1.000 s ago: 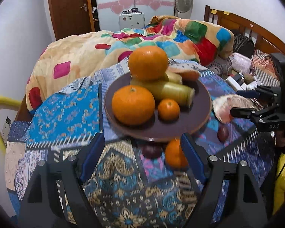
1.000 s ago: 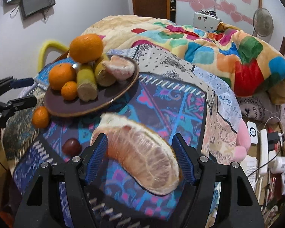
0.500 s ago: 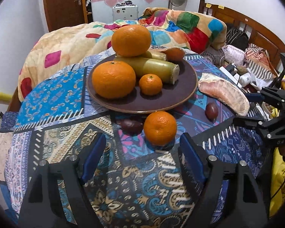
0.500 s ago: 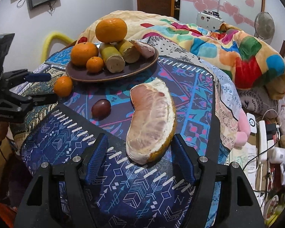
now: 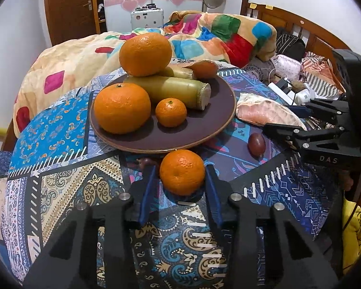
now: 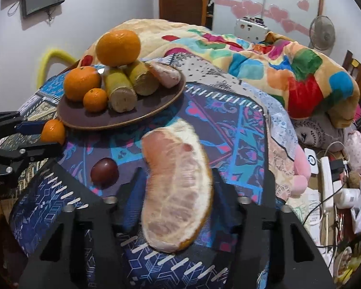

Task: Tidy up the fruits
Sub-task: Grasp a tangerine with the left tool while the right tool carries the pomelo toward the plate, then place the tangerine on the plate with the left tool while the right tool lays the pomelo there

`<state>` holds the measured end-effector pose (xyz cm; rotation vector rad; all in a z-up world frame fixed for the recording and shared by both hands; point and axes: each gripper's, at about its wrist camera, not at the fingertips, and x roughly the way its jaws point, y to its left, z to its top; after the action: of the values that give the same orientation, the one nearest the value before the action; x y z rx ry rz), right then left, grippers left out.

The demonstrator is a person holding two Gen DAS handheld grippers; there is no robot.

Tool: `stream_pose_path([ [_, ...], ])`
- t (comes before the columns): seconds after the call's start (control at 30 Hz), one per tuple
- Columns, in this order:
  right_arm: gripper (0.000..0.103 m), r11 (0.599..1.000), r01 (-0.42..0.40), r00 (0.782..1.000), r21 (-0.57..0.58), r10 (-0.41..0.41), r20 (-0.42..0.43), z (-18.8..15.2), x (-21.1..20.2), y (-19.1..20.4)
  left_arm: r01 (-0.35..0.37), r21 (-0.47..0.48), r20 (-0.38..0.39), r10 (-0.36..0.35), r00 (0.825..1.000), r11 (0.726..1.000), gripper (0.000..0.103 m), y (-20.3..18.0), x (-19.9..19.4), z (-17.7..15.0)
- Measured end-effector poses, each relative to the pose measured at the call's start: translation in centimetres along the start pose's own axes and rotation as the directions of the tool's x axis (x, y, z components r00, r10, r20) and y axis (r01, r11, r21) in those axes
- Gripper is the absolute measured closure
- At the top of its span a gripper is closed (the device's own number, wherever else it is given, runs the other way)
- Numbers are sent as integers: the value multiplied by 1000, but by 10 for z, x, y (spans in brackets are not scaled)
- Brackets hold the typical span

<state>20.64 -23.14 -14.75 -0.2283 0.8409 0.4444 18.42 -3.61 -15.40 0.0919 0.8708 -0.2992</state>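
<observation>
Closing both claws at once, I have a loose fruit between the jaws of each. My left claw [image 5: 181,180] has just been narrowing around the small orange [image 5: 182,172] that sits on the patterned cloth [image 5: 60,187] just in front of the plate [image 5: 214,120]; the blue pads stand right at its sides, but I cannot tell whether they press yet. My right claw [image 6: 178,192] has likewise been narrowing on the pomelo segment [image 6: 178,187], which fills the gap between its fingers; it looks gripped along its flanks, near its lower end, and its upper end appears to lift off the cloth.

The plate already carries two big oranges, one of them stacked on the sugarcane pieces [image 5: 175,91], a tiny orange and another pomelo piece. A dark plum [image 5: 256,144] lies on the cloth between my claws, and a second dark fruit [image 5: 144,161] peeks out by the plate's rim.

Risks as I judge them: the round orange could squirt forward from the pads and knock the plate's edge. The soft pomelo may tear or sag if I squeeze hard. Setting either fruit down carelessly could topple the top orange [image 5: 145,54], which balances on the cane. My claws work close together, so they might collide over the plum.
</observation>
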Motion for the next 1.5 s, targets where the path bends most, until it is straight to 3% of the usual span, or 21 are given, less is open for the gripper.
stream_pose_path([
  [0.37,57,1000,13,999,13,-14,51,-5,-20,3,2,-6,32,-2,999,1000,67,1,-17,0],
  [0.9,57,998,-61,973,30,53,224,39,-42,20,-48,-59,148,56,987,997,67,22,-40,36],
  [1.5,57,995,-99,978,30,92,185,73,4,42,-84,-44,119,89,989,995,67,28,-6,40],
])
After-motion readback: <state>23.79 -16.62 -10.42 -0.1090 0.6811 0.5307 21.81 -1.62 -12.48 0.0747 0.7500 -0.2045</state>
